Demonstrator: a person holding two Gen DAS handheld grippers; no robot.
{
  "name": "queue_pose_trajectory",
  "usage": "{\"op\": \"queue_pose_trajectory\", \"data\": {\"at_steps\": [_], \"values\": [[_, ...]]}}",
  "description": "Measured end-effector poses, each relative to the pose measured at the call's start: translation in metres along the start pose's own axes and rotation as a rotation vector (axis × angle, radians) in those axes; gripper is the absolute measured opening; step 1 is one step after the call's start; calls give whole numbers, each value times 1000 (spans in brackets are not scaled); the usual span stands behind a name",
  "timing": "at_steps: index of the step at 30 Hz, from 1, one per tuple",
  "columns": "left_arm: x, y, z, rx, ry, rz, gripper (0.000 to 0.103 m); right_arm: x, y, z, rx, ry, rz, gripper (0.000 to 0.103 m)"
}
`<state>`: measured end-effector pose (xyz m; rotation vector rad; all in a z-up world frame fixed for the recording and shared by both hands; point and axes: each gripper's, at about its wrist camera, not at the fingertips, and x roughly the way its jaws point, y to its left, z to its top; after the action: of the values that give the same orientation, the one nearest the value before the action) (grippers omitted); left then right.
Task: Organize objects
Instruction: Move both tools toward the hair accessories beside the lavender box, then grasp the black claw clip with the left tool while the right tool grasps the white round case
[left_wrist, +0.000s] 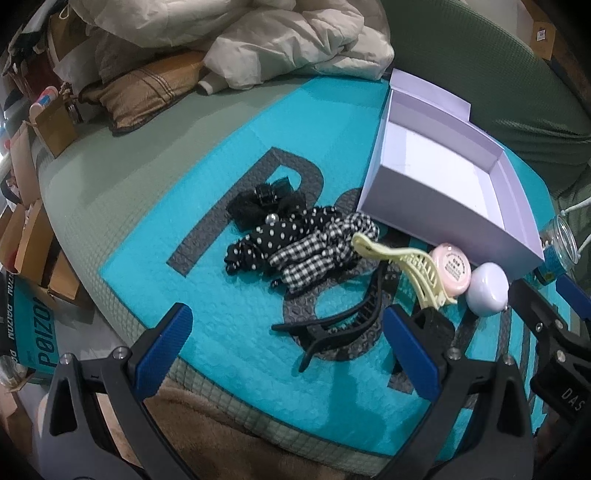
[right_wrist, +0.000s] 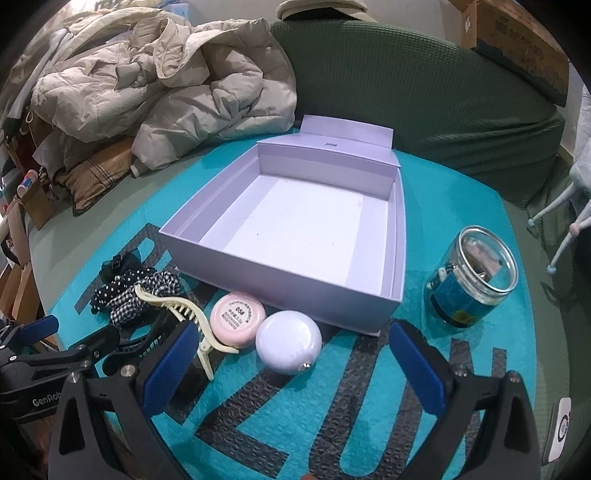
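the left gripper (left_wrist: 288, 345) hovers with its blue pads wide apart and nothing between them, just short of the black claw clip (left_wrist: 334, 319). the right gripper (right_wrist: 291, 369) is likewise spread and holds nothing, with the white round case (right_wrist: 289, 342) just beyond its gap. "genrob" shows on the left gripper's body, cut off by the frame; "das" on the right one's, also cut off. everything lies on a teal bubble mailer (right_wrist: 369, 406) with large grey letters, only partly readable. beside the white case sits the pink compact (right_wrist: 238, 324), its label reading "058" above print too small to make out. the cream claw clip (right_wrist: 184, 314) touches it. further left lie the gingham scrunchie (left_wrist: 321, 254), polka-dot scrunchie (left_wrist: 273, 240) and black lace bow clip (left_wrist: 264, 201), bunched together. behind is the open lavender box (right_wrist: 288, 273), with nothing in it. right of it stands a glass jar (right_wrist: 471, 277), contents unclear. a teal box (left_wrist: 40, 332) at far left reads "poizon".
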<state>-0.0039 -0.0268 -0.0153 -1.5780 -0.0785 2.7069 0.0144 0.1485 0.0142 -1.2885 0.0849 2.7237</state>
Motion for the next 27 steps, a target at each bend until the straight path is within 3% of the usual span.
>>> {"op": "queue_pose_trajectory", "data": {"at_steps": [10, 27], "values": [[16, -1, -21, 8, 56, -21, 102, 16, 4, -19, -38, 59, 17, 103], [33, -10, -16, 55, 40, -28, 95, 44, -7, -28, -22, 102, 44, 103]]}}
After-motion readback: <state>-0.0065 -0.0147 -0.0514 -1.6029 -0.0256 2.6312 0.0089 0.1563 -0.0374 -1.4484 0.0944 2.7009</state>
